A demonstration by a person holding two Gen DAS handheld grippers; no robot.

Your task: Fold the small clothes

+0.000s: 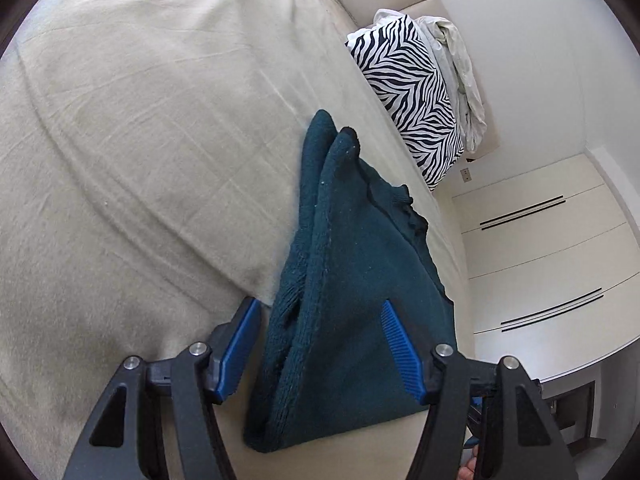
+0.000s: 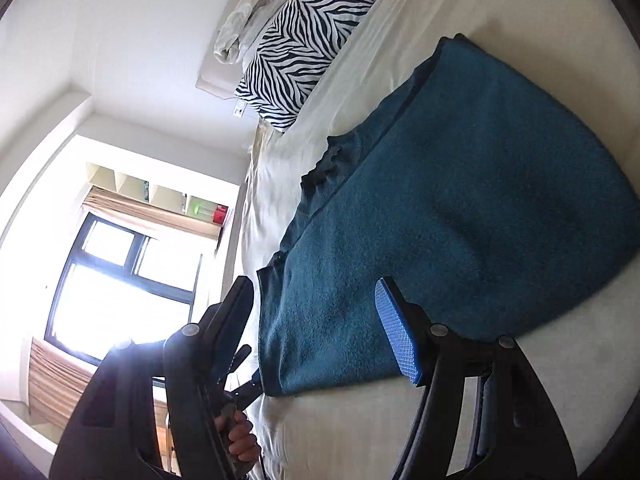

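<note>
A dark teal knitted garment lies folded on the beige bed sheet, near the bed's right edge in the left wrist view. My left gripper is open and straddles the garment's near end; the left blue pad stands apart from the fabric and the other pad hovers over it. In the right wrist view the same garment spreads flat with a ruffled edge on its left side. My right gripper is open over its near corner, and neither pad pinches the cloth.
A zebra-striped pillow and a crumpled pale cloth sit at the head of the bed. White wardrobe doors stand beside the bed. A bright window is on the other side. A hand grips a black handle at lower left.
</note>
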